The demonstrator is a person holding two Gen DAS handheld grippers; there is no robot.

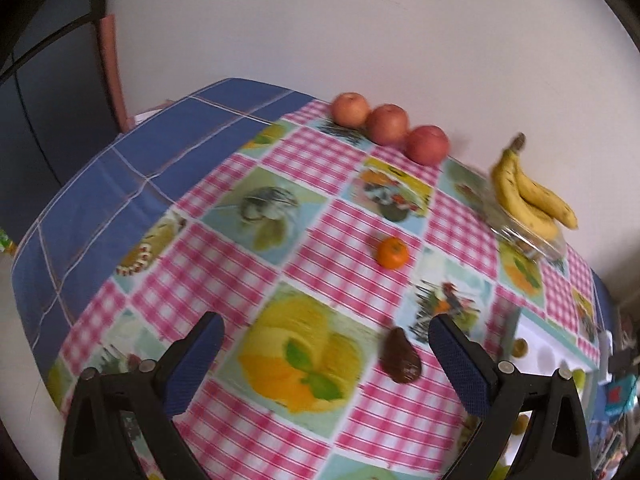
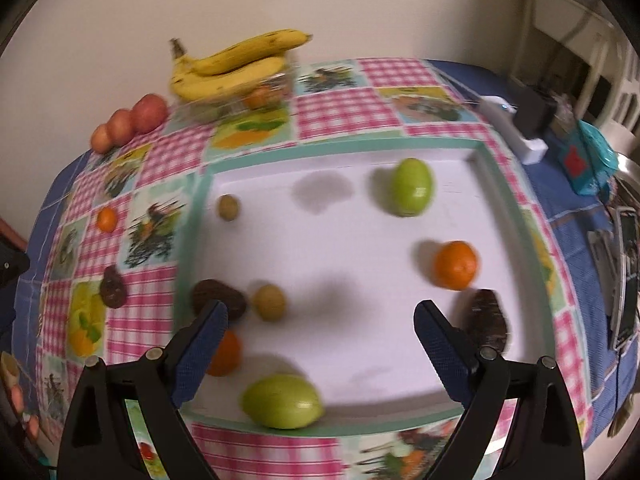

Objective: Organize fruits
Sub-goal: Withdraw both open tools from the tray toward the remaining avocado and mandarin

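Basically no readable text or brand anywhere; frames are motion-blurred. Left gripper [image 1: 326, 334] is spread wide, empty, above the checked tablecloth [image 1: 352, 276]. Dark avocado [image 1: 399, 358] lies on the cloth between its fingers, narrow end pointing away toward the wall. Right gripper [image 2: 320, 322] is equally wide, empty, over the white tray [image 2: 360, 248] holding probably two more avocados, kiwis, oranges.
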